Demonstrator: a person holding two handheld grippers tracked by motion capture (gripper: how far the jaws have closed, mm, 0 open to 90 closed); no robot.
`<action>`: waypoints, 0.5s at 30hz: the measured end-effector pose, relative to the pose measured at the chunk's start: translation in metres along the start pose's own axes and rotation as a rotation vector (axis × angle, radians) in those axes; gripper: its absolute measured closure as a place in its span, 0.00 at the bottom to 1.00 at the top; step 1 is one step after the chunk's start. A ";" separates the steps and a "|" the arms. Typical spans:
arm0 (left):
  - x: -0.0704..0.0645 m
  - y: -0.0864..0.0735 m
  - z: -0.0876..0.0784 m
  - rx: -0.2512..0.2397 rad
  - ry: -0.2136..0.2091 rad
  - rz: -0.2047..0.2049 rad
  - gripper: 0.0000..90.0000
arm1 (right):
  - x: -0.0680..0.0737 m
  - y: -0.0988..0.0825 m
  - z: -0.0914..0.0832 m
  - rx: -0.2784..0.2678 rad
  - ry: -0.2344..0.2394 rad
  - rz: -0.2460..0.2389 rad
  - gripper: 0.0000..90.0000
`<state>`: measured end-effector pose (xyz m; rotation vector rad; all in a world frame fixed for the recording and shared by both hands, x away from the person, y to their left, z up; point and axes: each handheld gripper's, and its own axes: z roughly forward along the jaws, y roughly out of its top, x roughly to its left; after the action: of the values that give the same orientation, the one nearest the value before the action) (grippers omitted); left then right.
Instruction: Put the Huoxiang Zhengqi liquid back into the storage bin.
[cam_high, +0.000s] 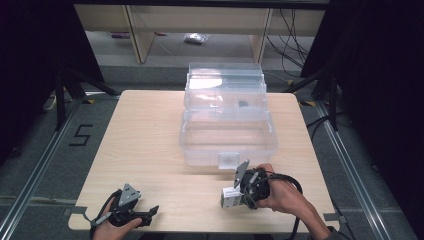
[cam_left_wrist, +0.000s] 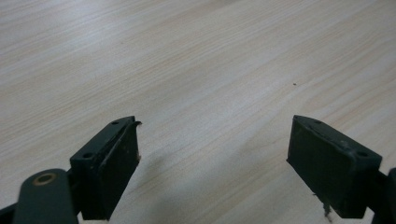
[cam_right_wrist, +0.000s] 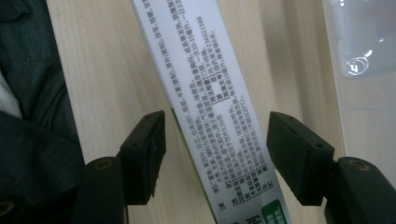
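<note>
A small white carton (cam_high: 229, 198) printed with dense black text is seen lying on the wooden worktop (cam_high: 150, 145), near its front edge and just in front of a clear plastic storage box (cam_high: 227, 132) whose lid stands open. In the right gripper view the carton (cam_right_wrist: 219, 121) runs lengthwise between the two black jaws of the right gripper (cam_right_wrist: 215, 140). A gap is seen on either side, so the pads are not pressed on it; the jaws stand partly spread around the carton. The right gripper (cam_high: 239, 196) is held low over the carton by a hand (cam_high: 285, 196). The left gripper (cam_high: 150, 212) is rested near the front left corner of the worktop, well apart from the carton. In its own view the left gripper (cam_left_wrist: 215, 154) is spread wide, with bare wood between the jaws.
</note>
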<state>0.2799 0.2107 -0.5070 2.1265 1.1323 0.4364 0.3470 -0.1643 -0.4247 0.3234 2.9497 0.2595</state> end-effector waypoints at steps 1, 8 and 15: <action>0.000 0.000 -0.001 0.006 -0.001 0.006 0.18 | 0.000 0.000 0.000 0.000 0.000 0.000 0.46; 0.000 0.000 0.001 0.004 0.012 0.010 0.18 | -0.006 0.002 0.003 0.061 0.044 -0.044 0.57; 0.000 0.000 0.001 0.003 0.013 0.011 0.18 | -0.009 0.004 0.006 0.079 0.078 -0.087 0.61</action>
<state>0.2805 0.2101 -0.5073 2.1359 1.1295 0.4540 0.3580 -0.1617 -0.4285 0.1978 3.0476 0.1472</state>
